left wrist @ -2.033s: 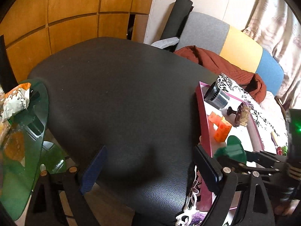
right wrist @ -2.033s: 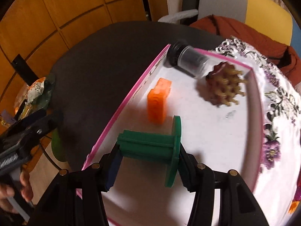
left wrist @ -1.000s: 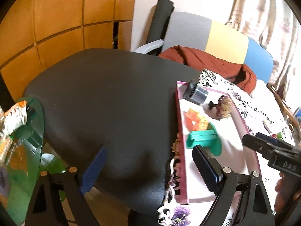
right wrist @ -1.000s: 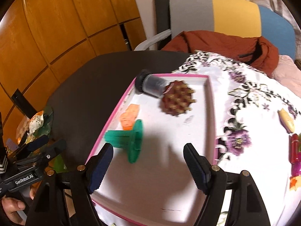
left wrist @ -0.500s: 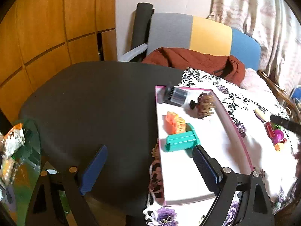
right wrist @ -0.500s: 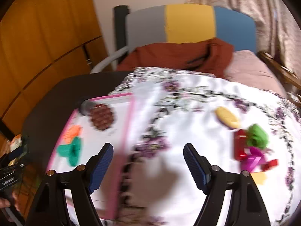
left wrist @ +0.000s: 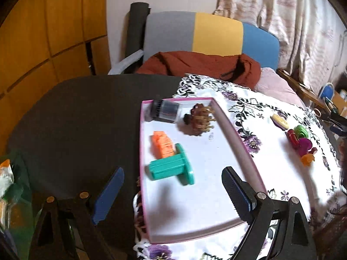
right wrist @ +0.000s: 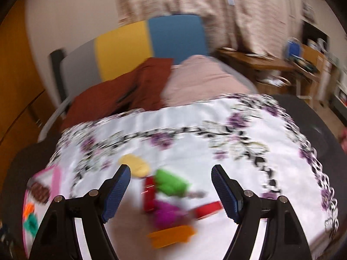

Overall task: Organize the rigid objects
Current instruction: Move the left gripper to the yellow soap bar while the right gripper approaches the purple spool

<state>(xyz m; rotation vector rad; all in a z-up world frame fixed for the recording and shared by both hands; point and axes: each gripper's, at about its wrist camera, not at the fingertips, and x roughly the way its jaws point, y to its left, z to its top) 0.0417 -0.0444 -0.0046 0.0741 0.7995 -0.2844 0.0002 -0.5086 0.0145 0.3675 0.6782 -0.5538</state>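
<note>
A pink-rimmed white tray (left wrist: 238,139) lies on the floral cloth and holds a green spool (left wrist: 171,169), an orange block (left wrist: 162,145), a dark jar (left wrist: 164,112) on its side and a brown spiky piece (left wrist: 199,119). My left gripper (left wrist: 171,195) hovers open over the tray's near part, empty. My right gripper (right wrist: 171,186) is open and empty above a blurred pile of loose toys: a green piece (right wrist: 171,183), a red block (right wrist: 149,195), a magenta piece (right wrist: 167,214), an orange piece (right wrist: 171,236) and a yellow oval (right wrist: 136,164). The same pile (left wrist: 301,140) shows right of the tray.
The floral cloth (right wrist: 195,134) covers part of a dark round table (left wrist: 76,119). Behind stands a grey, yellow and blue chair (left wrist: 212,34) with a rust-red garment (left wrist: 199,65). A green glass side table (left wrist: 13,195) with packets sits at the left. A wooden desk (right wrist: 271,65) is far right.
My right gripper let go of the green spool in the tray and swung right across the cloth to the toy pile. My left gripper shifted right, over the tray's near part.
</note>
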